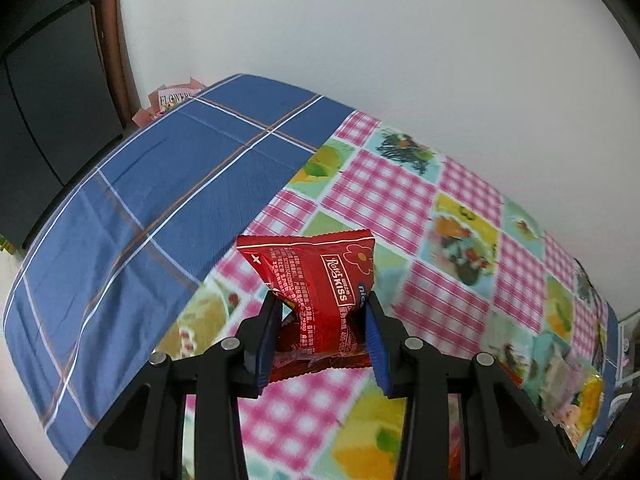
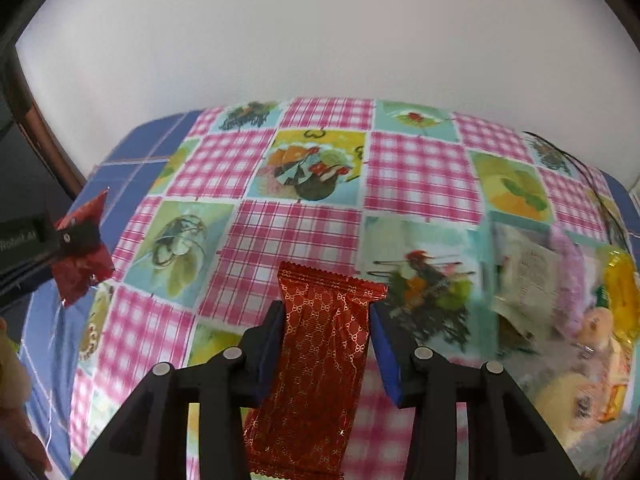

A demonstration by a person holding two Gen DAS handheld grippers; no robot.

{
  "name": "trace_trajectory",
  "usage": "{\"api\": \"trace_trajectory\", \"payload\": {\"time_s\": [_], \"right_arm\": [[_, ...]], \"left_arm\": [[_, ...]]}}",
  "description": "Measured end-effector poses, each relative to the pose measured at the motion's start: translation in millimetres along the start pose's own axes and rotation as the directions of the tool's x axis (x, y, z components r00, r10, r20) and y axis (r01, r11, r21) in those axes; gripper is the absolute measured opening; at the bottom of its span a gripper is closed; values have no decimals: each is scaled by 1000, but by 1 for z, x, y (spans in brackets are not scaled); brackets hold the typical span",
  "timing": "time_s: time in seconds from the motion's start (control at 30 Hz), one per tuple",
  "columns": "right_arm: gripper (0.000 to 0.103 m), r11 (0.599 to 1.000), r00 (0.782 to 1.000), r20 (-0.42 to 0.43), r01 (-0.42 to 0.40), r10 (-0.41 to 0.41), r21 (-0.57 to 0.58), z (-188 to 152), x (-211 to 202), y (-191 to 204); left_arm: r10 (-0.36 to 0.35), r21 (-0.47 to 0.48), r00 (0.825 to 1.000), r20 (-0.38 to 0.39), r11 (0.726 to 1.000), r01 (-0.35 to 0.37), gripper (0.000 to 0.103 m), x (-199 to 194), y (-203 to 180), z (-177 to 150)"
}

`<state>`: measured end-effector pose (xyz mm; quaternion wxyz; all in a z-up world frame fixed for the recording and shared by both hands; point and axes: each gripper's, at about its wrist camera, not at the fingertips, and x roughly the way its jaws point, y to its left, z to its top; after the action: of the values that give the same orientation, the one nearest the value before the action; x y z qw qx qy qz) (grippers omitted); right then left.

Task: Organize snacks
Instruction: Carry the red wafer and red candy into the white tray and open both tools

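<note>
Snack pile [image 2: 568, 320] on tablecloth [image 2: 304, 224], right side

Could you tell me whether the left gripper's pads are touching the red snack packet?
Touching: the left wrist view shows the left gripper pinching the red snack packet, which creases between both pads.
</note>
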<state>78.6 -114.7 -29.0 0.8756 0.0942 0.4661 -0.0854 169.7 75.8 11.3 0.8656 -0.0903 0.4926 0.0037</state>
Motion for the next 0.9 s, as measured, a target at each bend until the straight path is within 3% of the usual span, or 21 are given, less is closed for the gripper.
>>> {"api": "trace_trajectory", "payload": {"time_s": [0.5,0.7,0.9], "right_arm": [[45,990,989,149,-24,4,136,-23,-105,-88],[45,974,985,170,-10,-29,228,-29,-122,-144],[45,947,985,152,23,-76,320,-36,-122,-201]], "left_arm": [[-86,55,995,45,995,84,42,-79,-90,-74],[-135,155,990,35,980,128,42,-84,-141,-100],[-171,266,985,-23,949,171,42,-62,-189,-125]]}}
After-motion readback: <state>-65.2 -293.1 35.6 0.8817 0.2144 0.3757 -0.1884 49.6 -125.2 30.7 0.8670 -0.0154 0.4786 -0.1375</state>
